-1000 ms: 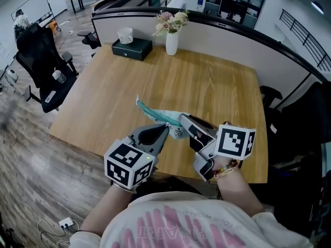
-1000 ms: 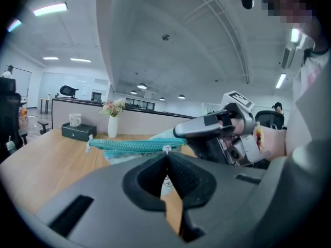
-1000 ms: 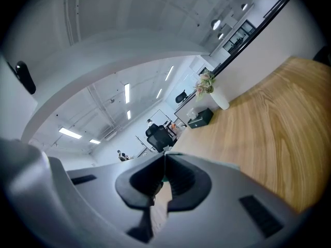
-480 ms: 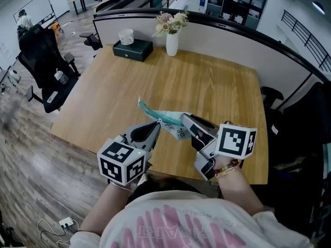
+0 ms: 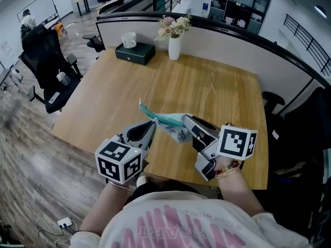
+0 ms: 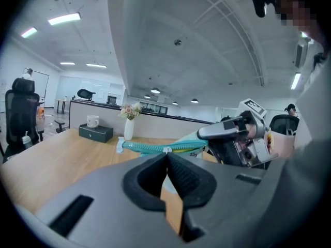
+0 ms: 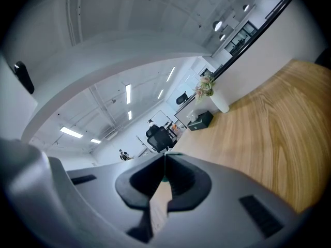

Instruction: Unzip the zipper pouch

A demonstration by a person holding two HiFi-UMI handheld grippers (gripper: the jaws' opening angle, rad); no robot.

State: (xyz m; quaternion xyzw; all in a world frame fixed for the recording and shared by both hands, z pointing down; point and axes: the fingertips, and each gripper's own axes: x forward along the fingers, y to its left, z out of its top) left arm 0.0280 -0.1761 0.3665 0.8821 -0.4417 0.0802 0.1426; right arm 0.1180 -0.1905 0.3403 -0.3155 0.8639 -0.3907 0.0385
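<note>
The zipper pouch [image 5: 170,124] hangs over the near edge of the table [image 5: 217,87], with bare wood open beyond it as far as the vase [image 5: 174,48]. Its zipper runs from far-left to near-right. Our left gripper [image 5: 153,123] is pinched on the zipper pull [image 6: 166,150], which we see only in that gripper's own view. Our right gripper [image 5: 185,119] clamps the pouch's near-right end, a green sliver showing between its pads.

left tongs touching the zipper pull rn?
Touching. The left gripper view shows the left tongs closed, with the white zipper pull pinched right at their tips, at the top edge of the teal pouch.
</note>
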